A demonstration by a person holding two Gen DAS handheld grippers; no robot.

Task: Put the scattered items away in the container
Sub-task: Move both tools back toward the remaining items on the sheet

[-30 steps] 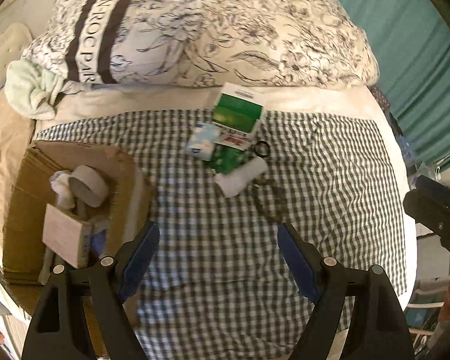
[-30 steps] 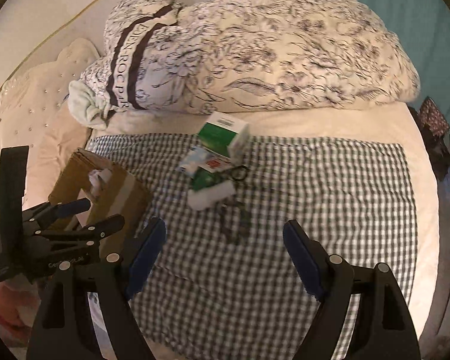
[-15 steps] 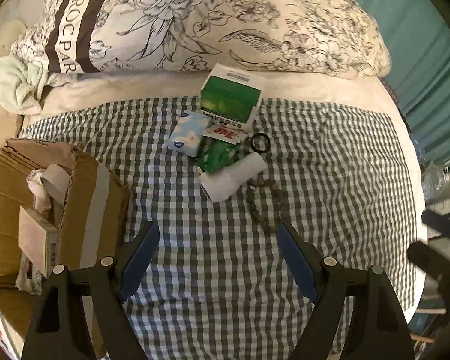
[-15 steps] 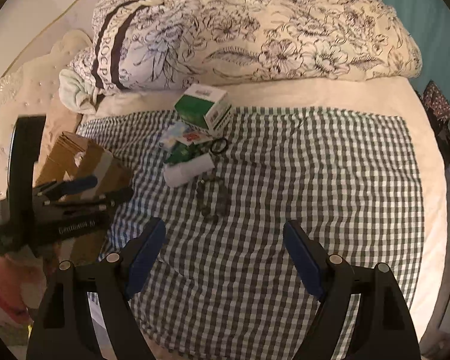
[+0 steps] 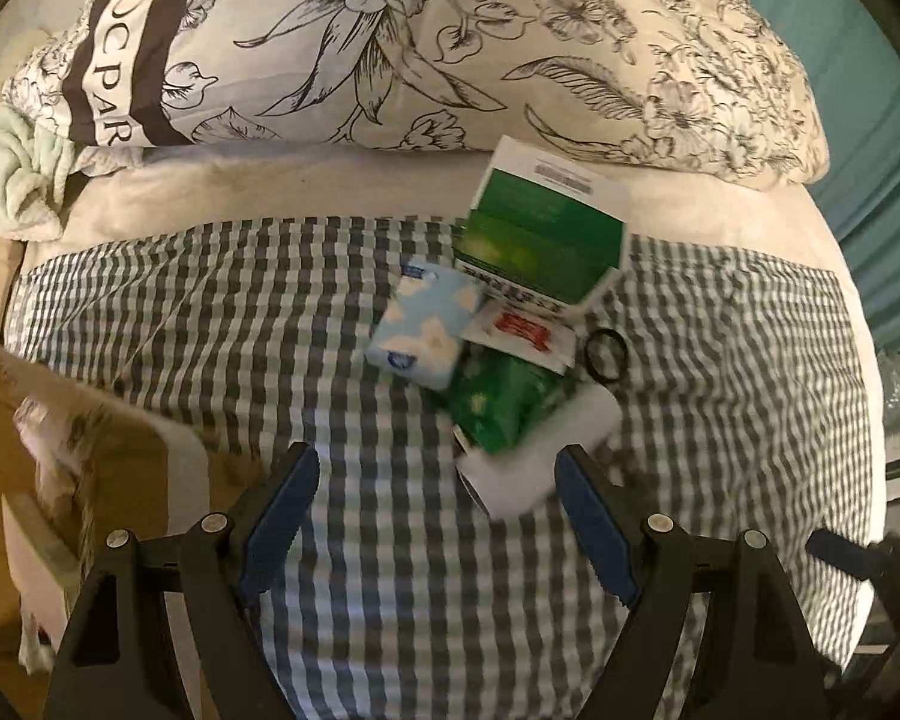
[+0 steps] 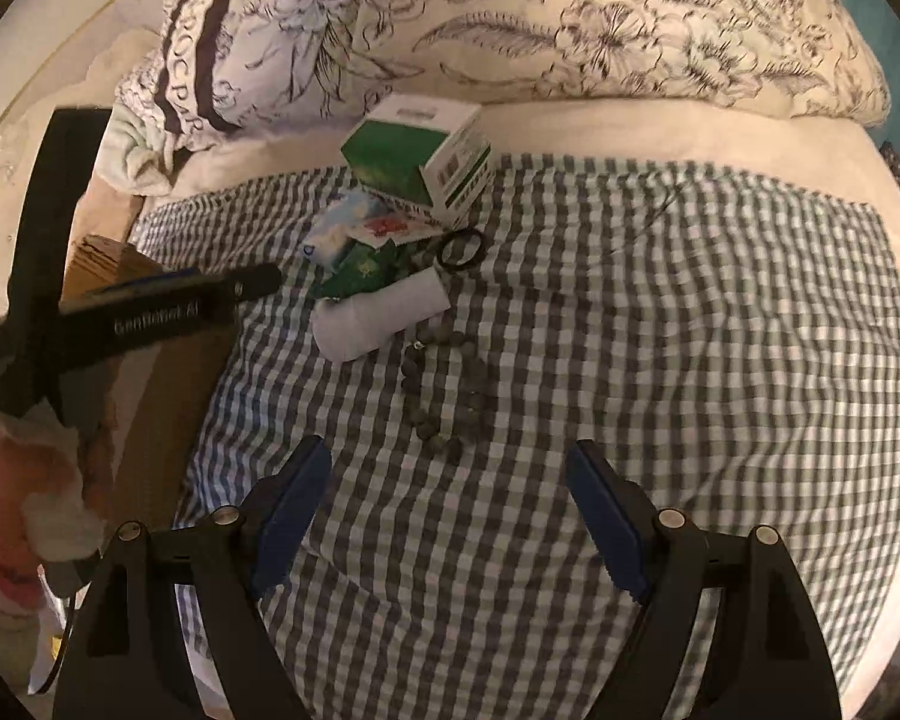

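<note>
The left gripper (image 5: 435, 516) is pressing forward over the checked cloth (image 5: 222, 312), so the heap of items is swelling in the left wrist frame: the white roll (image 5: 534, 456) is now lying blurred between its open jaws near the lower centre, where a second ago it was sitting mid-frame, and the cardboard box (image 5: 84, 480) is sliding off toward the left edge. In the right wrist frame the right gripper (image 6: 450, 498) is closing in as well, with the bead string (image 6: 444, 396) now lying just above its open jaws and the left gripper's black body climbing to the middle left.
</note>
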